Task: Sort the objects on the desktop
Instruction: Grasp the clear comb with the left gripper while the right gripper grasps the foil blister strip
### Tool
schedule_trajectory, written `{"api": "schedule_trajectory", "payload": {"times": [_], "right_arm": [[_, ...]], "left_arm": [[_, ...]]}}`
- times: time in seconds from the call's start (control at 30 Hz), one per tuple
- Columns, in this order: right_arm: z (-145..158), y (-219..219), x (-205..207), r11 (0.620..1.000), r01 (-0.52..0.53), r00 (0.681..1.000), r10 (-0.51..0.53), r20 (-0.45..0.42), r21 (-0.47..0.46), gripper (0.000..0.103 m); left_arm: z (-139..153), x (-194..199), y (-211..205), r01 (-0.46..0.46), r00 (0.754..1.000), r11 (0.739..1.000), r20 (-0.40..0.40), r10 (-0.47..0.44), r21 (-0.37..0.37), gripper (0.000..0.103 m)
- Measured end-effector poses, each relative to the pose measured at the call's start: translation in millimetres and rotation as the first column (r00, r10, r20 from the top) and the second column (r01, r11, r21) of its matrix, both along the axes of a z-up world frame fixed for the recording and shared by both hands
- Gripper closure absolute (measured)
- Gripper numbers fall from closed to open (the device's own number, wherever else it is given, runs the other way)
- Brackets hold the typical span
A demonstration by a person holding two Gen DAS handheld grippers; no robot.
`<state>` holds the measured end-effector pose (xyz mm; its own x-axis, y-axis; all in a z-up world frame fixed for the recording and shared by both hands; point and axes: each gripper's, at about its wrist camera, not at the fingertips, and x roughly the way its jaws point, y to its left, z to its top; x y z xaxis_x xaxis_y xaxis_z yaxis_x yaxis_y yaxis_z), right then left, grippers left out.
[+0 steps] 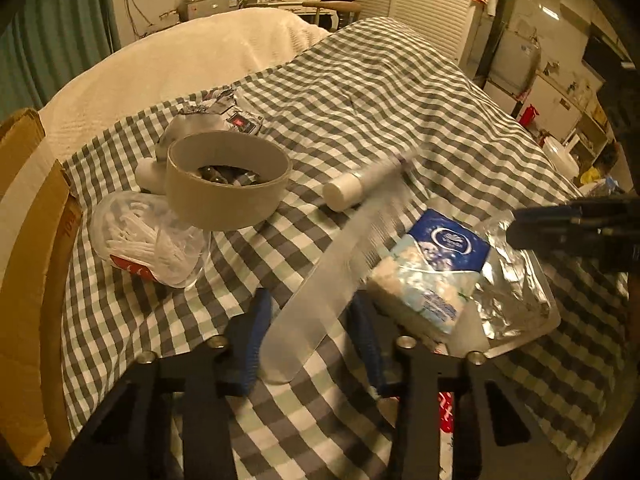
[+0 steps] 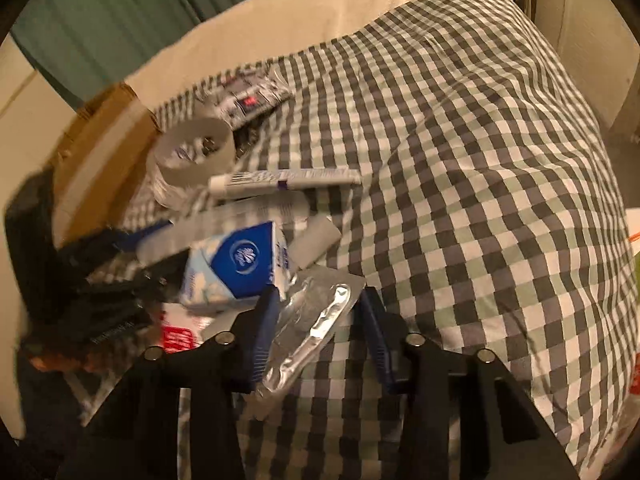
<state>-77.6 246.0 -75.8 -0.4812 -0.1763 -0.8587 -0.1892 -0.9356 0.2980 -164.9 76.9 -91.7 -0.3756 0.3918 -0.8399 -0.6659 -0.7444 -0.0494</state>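
A clear plastic ruler (image 1: 320, 280) slants up across the checked cloth (image 1: 360, 92). My left gripper (image 1: 310, 300) is shut on its near end, one blue pad against each long edge. The ruler's far end blurs over a white tube (image 1: 360, 188). A silver foil blister pack (image 2: 316, 312) sits between the tips of my right gripper (image 2: 320, 294), and both pads touch its edges. A blue and white tissue pack (image 2: 236, 268) leans just left of the right gripper. In the left wrist view the right gripper (image 1: 568, 228) shows as a dark shape over the foil pack (image 1: 512, 280).
A grey tape roll (image 1: 228, 184) stands at the left with small items inside. A bag of white sticks (image 1: 148, 240) lies in front of it. A printed packet (image 1: 240, 120) sits behind, a cardboard box (image 1: 28, 240) at the far left, and a red and white packet (image 2: 180, 336) nearby.
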Motion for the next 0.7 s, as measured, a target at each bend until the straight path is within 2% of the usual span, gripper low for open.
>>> {"api": "schedule_trajectory", "payload": {"times": [0.07,0.13,0.17,0.23,0.3,0.33,0.37,0.47,0.7], "right_arm": [[3.8,-1.8,-0.2,1.0,-0.005,1.0,0.005,-0.021,-0.027,0.067],[4.1,-7.0,-2.4,0.997,-0.026,0.999,0.024,-0.032,-0.072,0.071],[0.0,-10.1,-5.1,0.99,-0.044,0.999,0.041,-0.024,-0.131,0.073],[-9.9,-15.2,-10.0,0.987,-0.046,0.999,0.047,0.003,-0.151,0.073],[-20.4,-21.2,-13.3,0.992,-0.046,0.998,0.049,0.026,-0.114,0.076],[-22.8,-21.4,-14.1,0.993,-0.046,0.998,0.049,0.031,-0.106,0.079],[-23.9,-21.2,-14.2,0.995,-0.04,0.998,0.044,0.037,-0.092,0.083],[-15.8,-19.5,-10.6,0.998,-0.046,0.999,0.047,0.018,-0.046,0.088],[10.5,-18.8,-9.7,0.984,-0.071,0.996,0.079,-0.039,0.161,0.092]], "left_arm": [[2.0,1.3,-0.3,0.002,1.0,1.0,-0.002,-0.002,0.003,0.072],[1.5,0.3,0.4,0.001,1.0,1.0,0.005,-0.001,0.003,0.072],[0.3,-0.9,0.5,-0.001,1.0,1.0,0.009,0.001,0.003,0.072],[-0.9,-2.1,0.6,-0.005,1.0,1.0,0.009,0.005,0.015,0.072],[-1.5,-2.9,1.0,-0.009,1.0,1.0,0.003,0.009,0.027,0.073],[-1.5,-3.0,1.2,-0.011,1.0,0.999,-0.001,0.011,0.032,0.077],[-0.9,-2.3,1.3,-0.009,1.0,0.999,-0.004,0.009,0.036,0.089],[5.0,2.7,1.3,0.009,1.0,0.998,-0.018,-0.008,0.062,0.101],[6.3,1.0,-2.3,-0.05,0.999,0.997,0.006,0.05,0.061,0.101]]}}
